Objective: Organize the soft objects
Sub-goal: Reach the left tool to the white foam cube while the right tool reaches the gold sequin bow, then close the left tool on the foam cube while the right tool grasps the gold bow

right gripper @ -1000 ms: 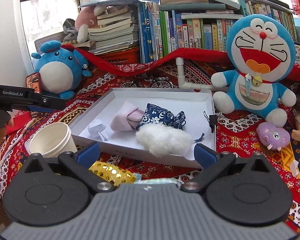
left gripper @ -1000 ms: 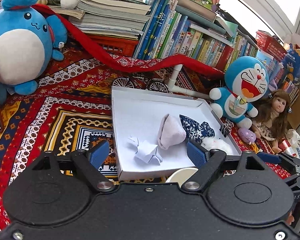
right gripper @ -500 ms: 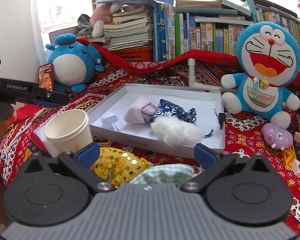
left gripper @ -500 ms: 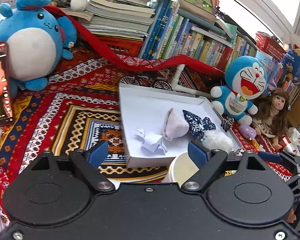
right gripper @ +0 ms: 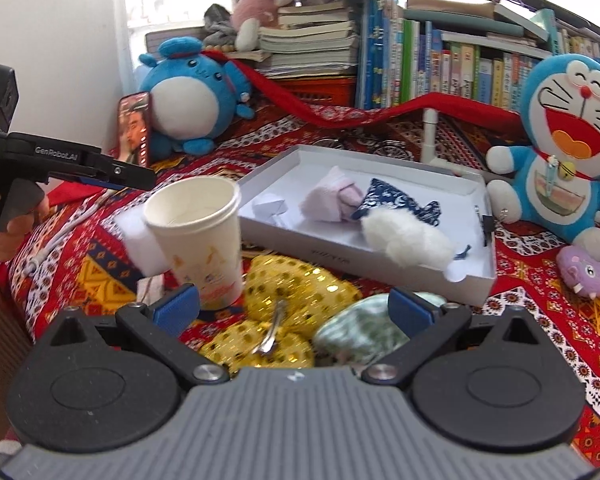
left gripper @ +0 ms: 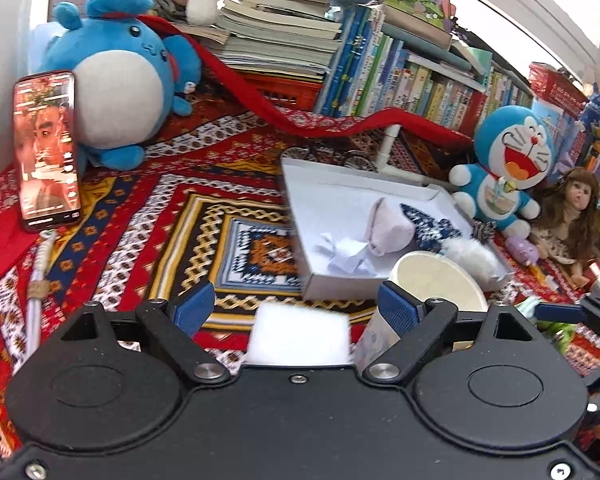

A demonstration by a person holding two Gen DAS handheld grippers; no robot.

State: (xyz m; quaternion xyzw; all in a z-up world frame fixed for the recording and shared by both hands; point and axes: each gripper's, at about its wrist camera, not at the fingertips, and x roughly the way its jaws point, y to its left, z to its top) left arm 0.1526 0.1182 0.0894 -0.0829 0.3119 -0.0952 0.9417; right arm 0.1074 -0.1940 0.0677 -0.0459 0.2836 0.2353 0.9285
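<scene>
A white shallow box (right gripper: pixel 472 280) (left gripper: pixel 340 288) holds a pink soft pouch (right gripper: pixel 332 200) (left gripper: pixel 388 226), a dark blue patterned cloth (right gripper: pixel 392 202), a white fluffy ball (right gripper: pixel 408 236) and folded white paper (right gripper: pixel 270 206). A white sponge block (left gripper: pixel 298 338) (right gripper: pixel 140 240) lies between the open fingers of my left gripper (left gripper: pixel 296 306). My right gripper (right gripper: pixel 294 308) is open above a gold sequin pouch (right gripper: pixel 296 296) and a green checked pouch (right gripper: pixel 364 332). Neither holds anything.
A paper cup (right gripper: pixel 198 236) (left gripper: pixel 436 280) stands by the box's near corner. A phone (left gripper: pixel 46 150) leans on a blue round plush (left gripper: pixel 120 76). A Doraemon plush (right gripper: pixel 568 152), a doll (left gripper: pixel 572 212), a small purple toy (right gripper: pixel 584 276) and rows of books (right gripper: pixel 440 64) stand around.
Both grippers have pulled back toward me and away from the box. The sponge block, the cup and the gold and green pouches have come into view near the fingers.
</scene>
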